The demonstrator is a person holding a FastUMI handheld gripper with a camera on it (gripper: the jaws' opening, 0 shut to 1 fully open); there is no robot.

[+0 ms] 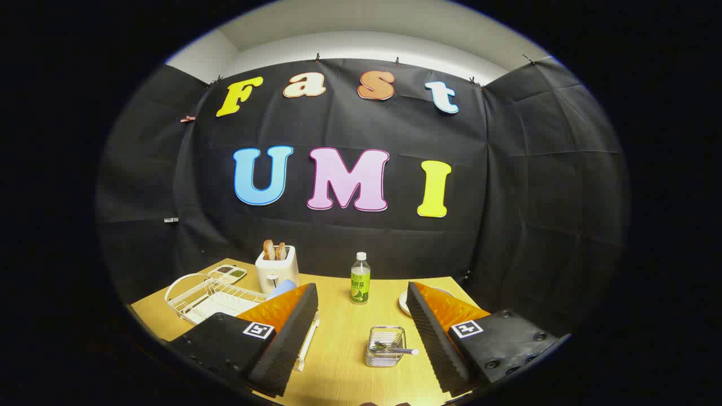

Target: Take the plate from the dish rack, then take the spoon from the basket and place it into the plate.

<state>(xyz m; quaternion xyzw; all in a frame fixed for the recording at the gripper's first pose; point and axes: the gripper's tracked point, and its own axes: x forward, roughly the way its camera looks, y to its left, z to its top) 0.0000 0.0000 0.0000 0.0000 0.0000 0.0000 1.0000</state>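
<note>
Spoon (pixel 395 349) between wide, empty jaws

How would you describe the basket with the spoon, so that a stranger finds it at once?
On the light wooden table, look nearer than the green-labelled plastic bottle. There, between the open tongs, stands a small clear ribbed basket. It alone holds a metal spoon lying across it.

Even, fairly bright light falls on the worktop (pixel 338 366). Fisheye bending curves its edges. Things near the bottle (pixel 360 278) look sharp.
</note>
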